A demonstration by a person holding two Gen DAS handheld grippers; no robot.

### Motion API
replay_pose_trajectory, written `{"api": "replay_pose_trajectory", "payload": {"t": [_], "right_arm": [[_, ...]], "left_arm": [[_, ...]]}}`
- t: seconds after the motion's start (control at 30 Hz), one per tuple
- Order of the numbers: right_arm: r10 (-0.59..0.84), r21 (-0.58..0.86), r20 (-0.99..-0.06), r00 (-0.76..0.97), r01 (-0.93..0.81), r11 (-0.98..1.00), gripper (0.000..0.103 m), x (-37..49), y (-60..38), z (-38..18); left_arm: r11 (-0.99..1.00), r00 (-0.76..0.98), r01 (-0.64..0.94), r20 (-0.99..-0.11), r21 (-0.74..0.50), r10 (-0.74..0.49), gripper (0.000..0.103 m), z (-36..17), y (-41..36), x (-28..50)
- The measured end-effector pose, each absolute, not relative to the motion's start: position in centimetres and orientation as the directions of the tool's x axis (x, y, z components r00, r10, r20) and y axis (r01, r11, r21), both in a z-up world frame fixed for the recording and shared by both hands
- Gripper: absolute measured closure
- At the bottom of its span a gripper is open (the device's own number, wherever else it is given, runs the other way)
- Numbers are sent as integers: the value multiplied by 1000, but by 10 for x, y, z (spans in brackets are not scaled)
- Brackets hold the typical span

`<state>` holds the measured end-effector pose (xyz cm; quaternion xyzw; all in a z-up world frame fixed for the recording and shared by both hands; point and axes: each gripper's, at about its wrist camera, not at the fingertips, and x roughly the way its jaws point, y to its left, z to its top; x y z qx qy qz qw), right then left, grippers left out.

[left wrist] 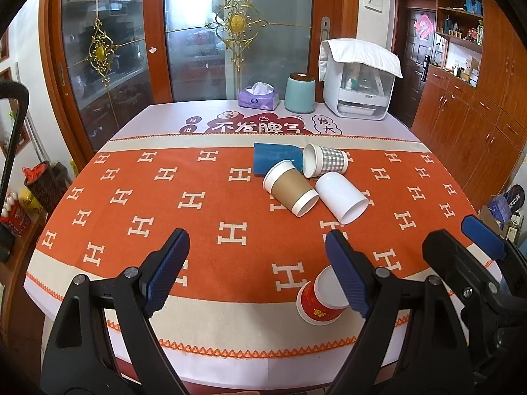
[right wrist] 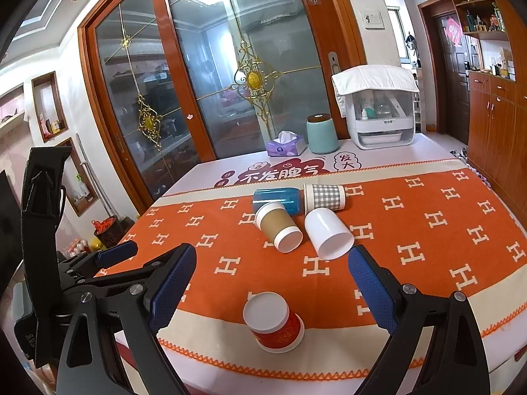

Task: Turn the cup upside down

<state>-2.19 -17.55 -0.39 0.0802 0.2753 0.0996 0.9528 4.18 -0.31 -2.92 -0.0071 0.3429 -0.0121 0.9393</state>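
Observation:
A red paper cup (right wrist: 275, 322) stands upside down near the table's front edge, white base up; it also shows in the left wrist view (left wrist: 318, 302), partly behind a finger. Several cups lie on their sides mid-table: blue (right wrist: 276, 199), brown-sleeved (right wrist: 278, 227), grey checked (right wrist: 324, 196) and white (right wrist: 327, 232). My right gripper (right wrist: 273, 283) is open and empty, its fingers spread above and around the red cup without touching it. My left gripper (left wrist: 257, 273) is open and empty, left of the red cup.
An orange patterned cloth (left wrist: 197, 204) covers the table. At the back stand a tissue box (left wrist: 259, 96), a teal canister (left wrist: 299, 92) and a white appliance (left wrist: 359, 80) under a cloth. Glass sliding doors are behind, wooden cabinets on the right.

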Motion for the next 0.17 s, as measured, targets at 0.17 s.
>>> {"api": "replay_pose_trajectory", "payload": {"t": [0.17], "right_arm": [[232, 206, -508, 829, -145, 968, 8, -22, -175, -4]], "left_arm": [[1000, 765, 18, -644, -21, -27, 20, -30, -3, 42]]}}
